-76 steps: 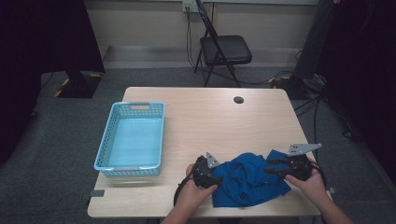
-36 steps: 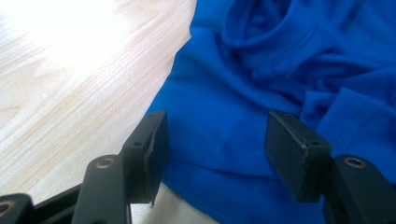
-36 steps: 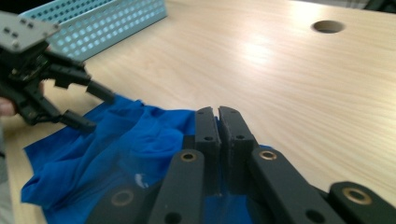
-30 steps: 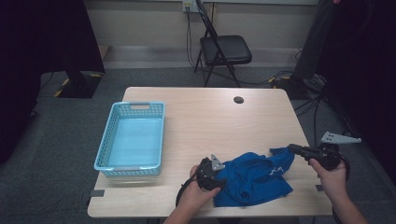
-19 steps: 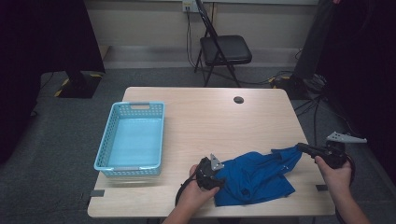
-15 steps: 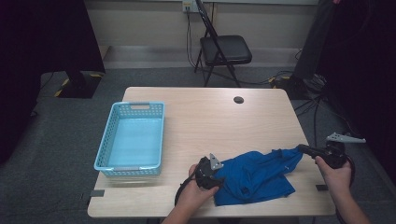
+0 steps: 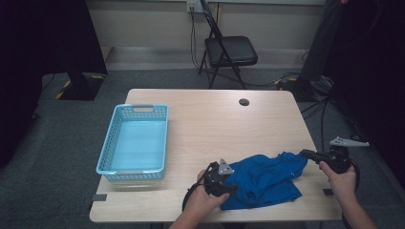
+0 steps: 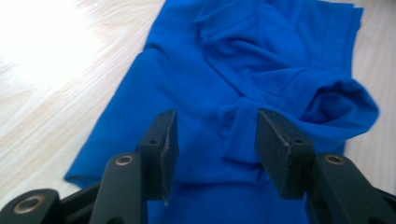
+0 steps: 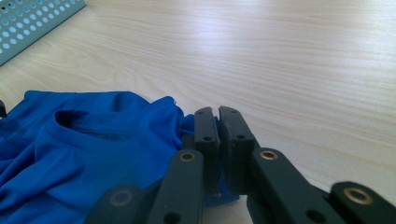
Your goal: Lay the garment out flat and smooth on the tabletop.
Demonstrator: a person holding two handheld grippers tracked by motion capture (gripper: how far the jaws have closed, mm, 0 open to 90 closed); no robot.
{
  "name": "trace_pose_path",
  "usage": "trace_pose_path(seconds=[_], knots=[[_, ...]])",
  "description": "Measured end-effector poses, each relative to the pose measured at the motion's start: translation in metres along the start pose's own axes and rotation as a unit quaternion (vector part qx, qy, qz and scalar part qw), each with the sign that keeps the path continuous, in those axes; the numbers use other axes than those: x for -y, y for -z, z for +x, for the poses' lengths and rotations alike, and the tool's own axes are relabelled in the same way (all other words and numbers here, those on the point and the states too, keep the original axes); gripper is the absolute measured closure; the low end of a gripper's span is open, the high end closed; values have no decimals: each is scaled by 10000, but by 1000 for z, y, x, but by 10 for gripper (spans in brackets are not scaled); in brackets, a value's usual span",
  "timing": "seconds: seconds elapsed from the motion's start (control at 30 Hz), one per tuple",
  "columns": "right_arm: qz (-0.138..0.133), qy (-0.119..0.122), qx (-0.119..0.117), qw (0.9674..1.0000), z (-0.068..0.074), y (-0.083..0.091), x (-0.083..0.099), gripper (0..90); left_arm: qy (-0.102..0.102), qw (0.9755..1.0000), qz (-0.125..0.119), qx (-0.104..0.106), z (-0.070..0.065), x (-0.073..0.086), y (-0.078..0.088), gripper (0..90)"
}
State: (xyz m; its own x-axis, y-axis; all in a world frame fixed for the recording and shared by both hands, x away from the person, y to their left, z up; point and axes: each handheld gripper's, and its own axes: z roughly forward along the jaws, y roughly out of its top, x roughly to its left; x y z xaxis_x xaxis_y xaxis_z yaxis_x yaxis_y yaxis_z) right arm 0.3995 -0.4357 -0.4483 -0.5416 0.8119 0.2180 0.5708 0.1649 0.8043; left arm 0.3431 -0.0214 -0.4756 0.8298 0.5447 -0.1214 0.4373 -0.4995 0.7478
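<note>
Fabric lies bunched on the near part of the wooden table: a blue shirt, stretched between the two hand-held tools. In the high view, the left gripper sits at the shirt's left edge, its nose resting on the cloth, a hand wrapped round its body. The right gripper points at the shirt's far right corner from beyond the table's right edge, and that corner is drawn out toward its tip. Well off to the left of the left gripper stands a light blue basket; ahead of both tools, near the far edge, is a small dark disc, and past the table a black folding chair.

In the left gripper view, the two black jaws stand apart over the shirt; they have just been closing. A raised fold of cloth lies between them, but the pads do not press on it, so the tool holds nothing. The shirt spreads away ahead of the jaws, with bare wood to the left.

In the right gripper view, the jaws are clenched almost together, pinching a bit of the shirt's edge between the pads. The rest of the garment, collar opening upward, trails to the left of the jaws. The basket's perforated wall shows far ahead at the left.
</note>
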Motion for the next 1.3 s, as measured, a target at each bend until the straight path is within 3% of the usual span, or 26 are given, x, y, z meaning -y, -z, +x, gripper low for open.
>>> trace_pose_path(seconds=[0.37, 0.57, 0.73, 0.87, 1.0, 1.3], knots=[[78, 86, -20, 9999, 4, -4, 1, 863, -170, 9993, 152, 310, -7, -1, -12, 573], [132, 122, -33, 9998, 6, -6, 3, 862, -301, 9986, 283, 321, -7, 0, -19, 639], [151, 132, -34, 9998, 7, -6, 4, 862, -400, 9982, 346, 280, -8, -1, -20, 762], [132, 137, -28, 9998, 7, -5, 4, 862, -418, 9982, 318, 279, -8, -2, -17, 877], [94, 147, -18, 9998, 8, -3, 4, 863, -465, 9983, 269, 245, -6, -5, -11, 885], [-23, 128, -11, 9999, 7, 3, 1, 864, -390, 9992, -91, 3, 4, -12, 18, 888]])
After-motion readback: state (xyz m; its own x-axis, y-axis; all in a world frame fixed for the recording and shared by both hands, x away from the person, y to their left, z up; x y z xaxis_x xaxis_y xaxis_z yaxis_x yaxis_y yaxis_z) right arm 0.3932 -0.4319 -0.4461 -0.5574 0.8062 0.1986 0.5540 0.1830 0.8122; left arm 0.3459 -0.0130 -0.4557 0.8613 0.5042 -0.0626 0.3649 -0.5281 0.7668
